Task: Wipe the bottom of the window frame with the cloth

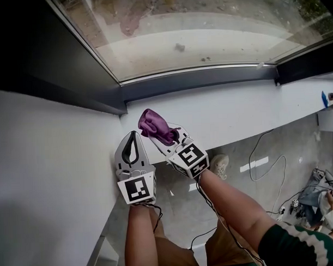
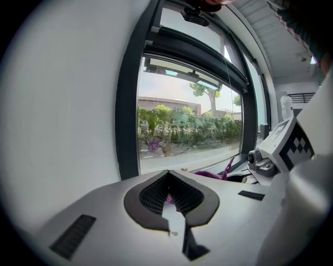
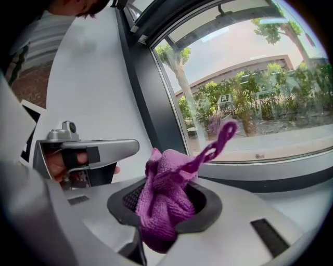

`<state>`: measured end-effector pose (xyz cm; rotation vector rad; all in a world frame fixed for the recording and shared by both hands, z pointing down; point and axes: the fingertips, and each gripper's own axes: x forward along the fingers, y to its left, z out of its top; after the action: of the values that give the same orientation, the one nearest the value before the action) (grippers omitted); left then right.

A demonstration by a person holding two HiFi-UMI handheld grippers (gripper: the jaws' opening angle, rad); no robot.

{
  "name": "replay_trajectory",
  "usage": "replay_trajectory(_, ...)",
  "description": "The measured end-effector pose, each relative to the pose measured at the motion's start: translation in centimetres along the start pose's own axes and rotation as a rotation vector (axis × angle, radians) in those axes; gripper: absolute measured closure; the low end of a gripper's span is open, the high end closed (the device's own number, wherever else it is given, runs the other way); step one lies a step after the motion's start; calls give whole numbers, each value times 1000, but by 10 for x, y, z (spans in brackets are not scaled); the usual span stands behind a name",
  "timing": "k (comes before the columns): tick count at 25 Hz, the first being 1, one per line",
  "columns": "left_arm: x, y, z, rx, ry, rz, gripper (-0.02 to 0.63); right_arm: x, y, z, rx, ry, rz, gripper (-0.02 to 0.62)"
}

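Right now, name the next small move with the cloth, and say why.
Probably ease the right gripper forward and down until the purple cloth meets the dark bottom frame: it is clamped in the jaws but sits over the white sill, short of the frame.

From our head we look steeply down at the window frame [image 1: 197, 82]. Cameras on our left gripper [image 2: 168, 176] and right gripper [image 3: 164, 192] face it too, from low.

No words, brands or numbers can be read — nothing legible in any view.
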<state>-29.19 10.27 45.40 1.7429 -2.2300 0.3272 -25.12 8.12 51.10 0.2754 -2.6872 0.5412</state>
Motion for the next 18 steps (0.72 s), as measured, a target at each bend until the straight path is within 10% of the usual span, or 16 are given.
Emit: replay_trajectory(18,19,3,-40,-70,81,27,600,88,-31,-39,-81,157,-36,465)
